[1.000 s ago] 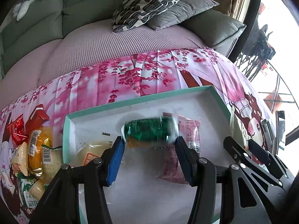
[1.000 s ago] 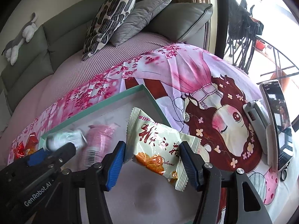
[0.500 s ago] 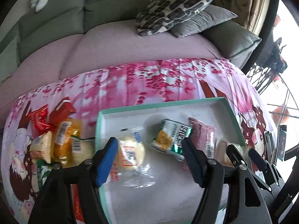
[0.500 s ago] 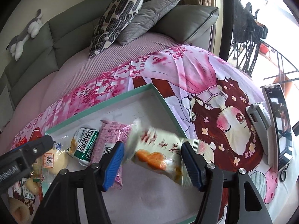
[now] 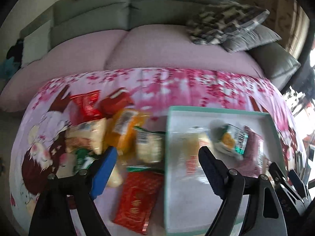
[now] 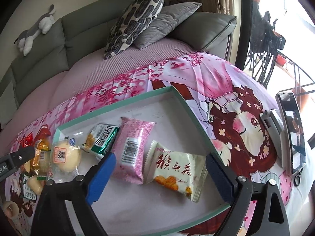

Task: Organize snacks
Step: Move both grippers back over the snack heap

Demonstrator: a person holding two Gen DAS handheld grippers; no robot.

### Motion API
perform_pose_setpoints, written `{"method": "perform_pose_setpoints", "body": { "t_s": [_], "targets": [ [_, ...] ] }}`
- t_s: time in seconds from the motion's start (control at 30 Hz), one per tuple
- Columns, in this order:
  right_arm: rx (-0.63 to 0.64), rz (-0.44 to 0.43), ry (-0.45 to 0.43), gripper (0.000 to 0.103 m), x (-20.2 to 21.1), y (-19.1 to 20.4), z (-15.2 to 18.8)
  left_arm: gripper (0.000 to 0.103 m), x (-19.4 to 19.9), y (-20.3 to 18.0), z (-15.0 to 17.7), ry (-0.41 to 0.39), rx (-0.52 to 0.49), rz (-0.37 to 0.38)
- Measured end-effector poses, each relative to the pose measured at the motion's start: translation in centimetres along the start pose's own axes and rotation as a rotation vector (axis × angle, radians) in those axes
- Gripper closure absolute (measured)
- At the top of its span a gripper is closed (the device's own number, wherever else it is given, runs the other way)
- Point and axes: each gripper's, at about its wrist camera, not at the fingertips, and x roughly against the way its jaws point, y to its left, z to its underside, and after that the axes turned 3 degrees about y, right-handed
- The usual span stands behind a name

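Note:
A teal-rimmed white tray [image 6: 183, 102] lies on the pink blanket. It holds a white packet with red writing [image 6: 175, 172], a pink packet [image 6: 133, 147], a green and white packet [image 6: 104, 138] and a clear-wrapped yellow bun [image 6: 65, 156]. My right gripper [image 6: 159, 175] is open and empty above the white packet. My left gripper [image 5: 157, 167] is open and empty over the tray's left rim [image 5: 167, 137]. A pile of loose snacks [image 5: 122, 129] lies left of the tray, with a red packet [image 5: 137, 198] nearest. The left wrist view is blurred.
A phone [image 6: 293, 129] and a grey device [image 6: 273, 125] lie on the blanket right of the tray. Two cushions [image 6: 149, 17] rest on the grey sofa behind. A plush toy [image 6: 35, 29] sits on the sofa back.
My right gripper has let the white packet drop into the tray and drawn back. My left gripper has swung left from above the tray toward the loose snack pile.

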Motion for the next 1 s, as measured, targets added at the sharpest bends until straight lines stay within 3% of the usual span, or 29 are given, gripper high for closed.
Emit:
{"method": "perform_pose_setpoints", "body": {
  "t_s": [0.17, 0.27, 0.43, 0.73, 1.0],
  "targets": [
    [0.020, 0.012, -0.010, 0.005, 0.6, 1.3, 0.8, 0.017, -0.5, 4.2, 1.1, 0.024, 0.092, -0.042],
    [0.032, 0.007, -0.033, 0.000, 1.2, 2.2, 1.1, 0.010, -0.6, 6.4, 1.9, 0.029, 0.140, -0.070],
    [0.087, -0.008, -0.060, 0.000, 2.1, 4.4, 2.1, 0.009, -0.4, 9.2, 3.1, 0.023, 0.191, -0.125],
    [0.135, -0.109, -0.076, 0.000, 3.2, 8.3, 4.5, 0.009, 0.6, 12.0, 4.5, -0.021, 0.229, -0.178],
    [0.177, -0.187, -0.017, 0.000, 2.6, 11.0, 6.0, 0.009, 1.3, 13.2, 5.4, -0.099, 0.213, -0.211]
  ]
}}
